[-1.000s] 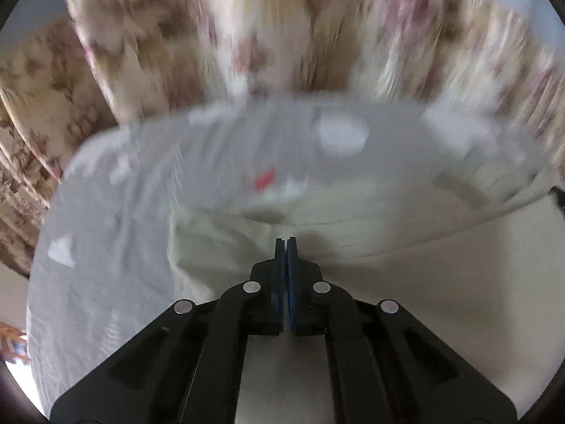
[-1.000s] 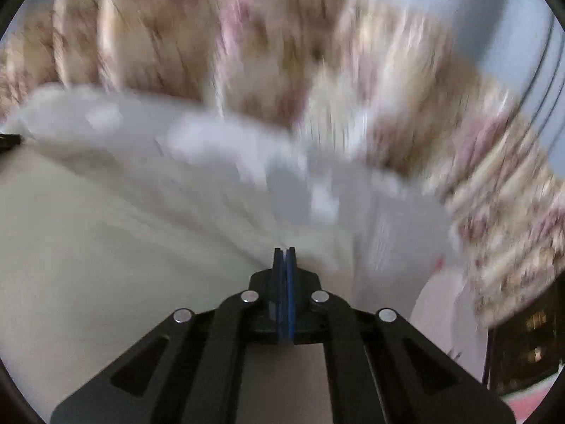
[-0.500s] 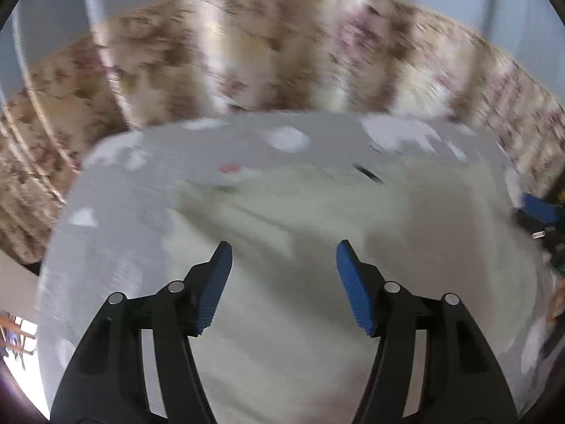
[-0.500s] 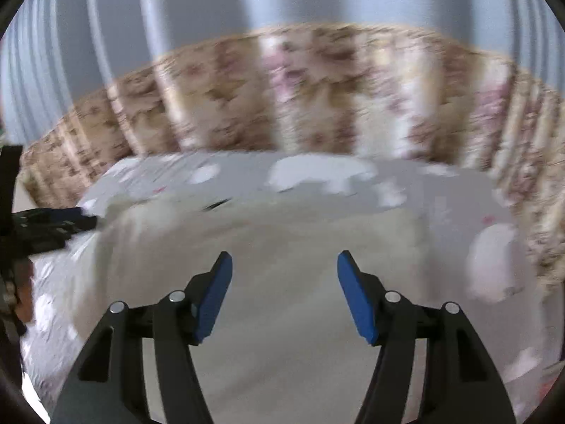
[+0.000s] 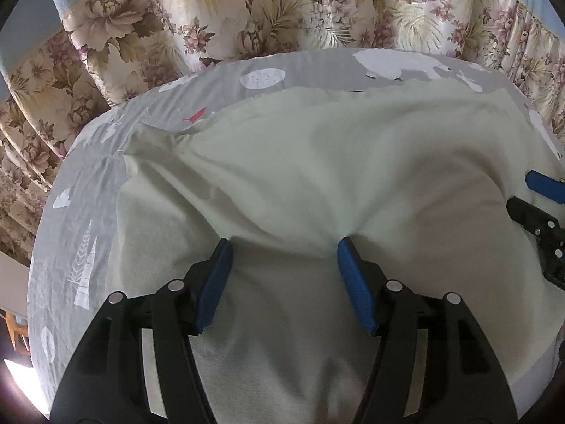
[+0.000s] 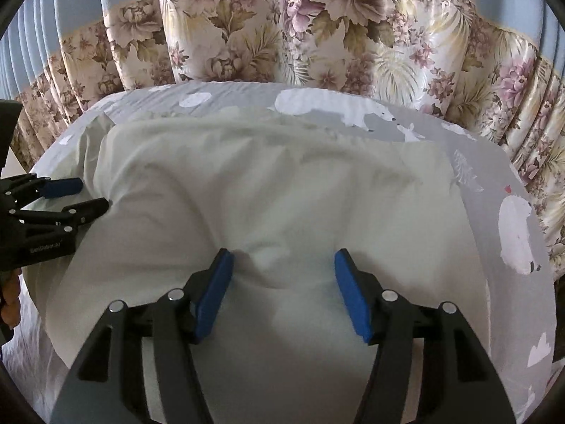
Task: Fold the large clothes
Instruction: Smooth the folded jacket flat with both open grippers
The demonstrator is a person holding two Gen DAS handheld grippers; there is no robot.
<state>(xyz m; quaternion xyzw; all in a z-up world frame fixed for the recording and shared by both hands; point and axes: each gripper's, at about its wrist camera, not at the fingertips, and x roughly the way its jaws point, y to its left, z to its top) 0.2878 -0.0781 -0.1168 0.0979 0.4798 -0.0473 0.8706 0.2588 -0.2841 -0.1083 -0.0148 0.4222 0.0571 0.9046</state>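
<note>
Cloth (image 5: 317, 176) lies spread on the gray bed sheet (image 5: 88, 212), pale and wrinkly.
Left claw (image 5: 284, 247) and right claw (image 6: 282, 258) both stand wide apart, holding nothing; their blue tips sit just at the cloth, flowery curtains (image 6: 282, 28) far behind.

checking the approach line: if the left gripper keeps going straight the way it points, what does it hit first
Most likely the pale green garment: the open left gripper points down at it, nothing between. How close is unclear.
</note>
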